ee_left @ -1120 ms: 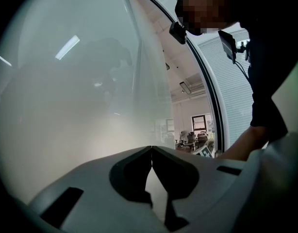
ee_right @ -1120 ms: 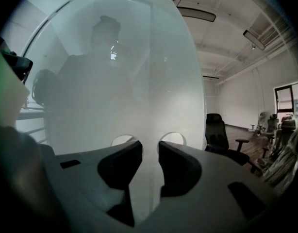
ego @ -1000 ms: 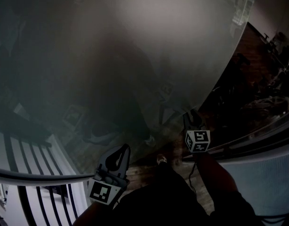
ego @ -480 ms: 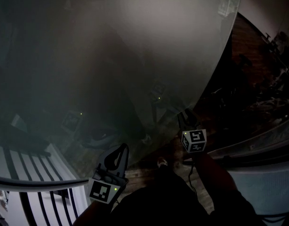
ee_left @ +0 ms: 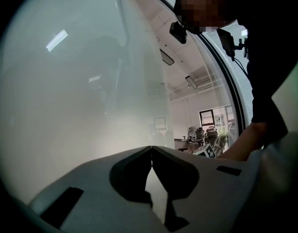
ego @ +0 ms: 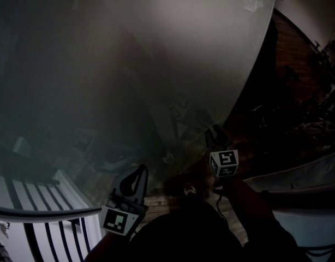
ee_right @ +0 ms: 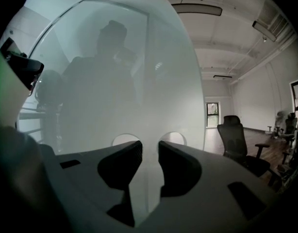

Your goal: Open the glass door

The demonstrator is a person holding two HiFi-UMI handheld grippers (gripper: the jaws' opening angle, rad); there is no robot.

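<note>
Two grippers lead the way, and both have edged forward over the last second. Our right gripper (ee_right: 149, 143) holds its jaws partly apart, as before, and grasps nothing. Its tips point squarely at the frosted face of the glass door (ego: 156, 64), close to the free edge on the right. They seem to press on the pane, though we cannot confirm contact. Our left gripper (ee_left: 152, 148) is clenched, tips meeting with nothing between them. It sits nearer to us and to the left, facing the same pane; we cannot tell whether it touches.

Further out, the door's free edge has swung left and away from us in the head view. The dark gap (ego: 287, 113) on its right has widened, and beyond it in the right gripper view stands an office chair (ee_right: 235, 135). A white railing (ego: 42, 214) stays at our near left. We judge the door partly open and yielding to a push, with more forward travel needed before the way is clear.
</note>
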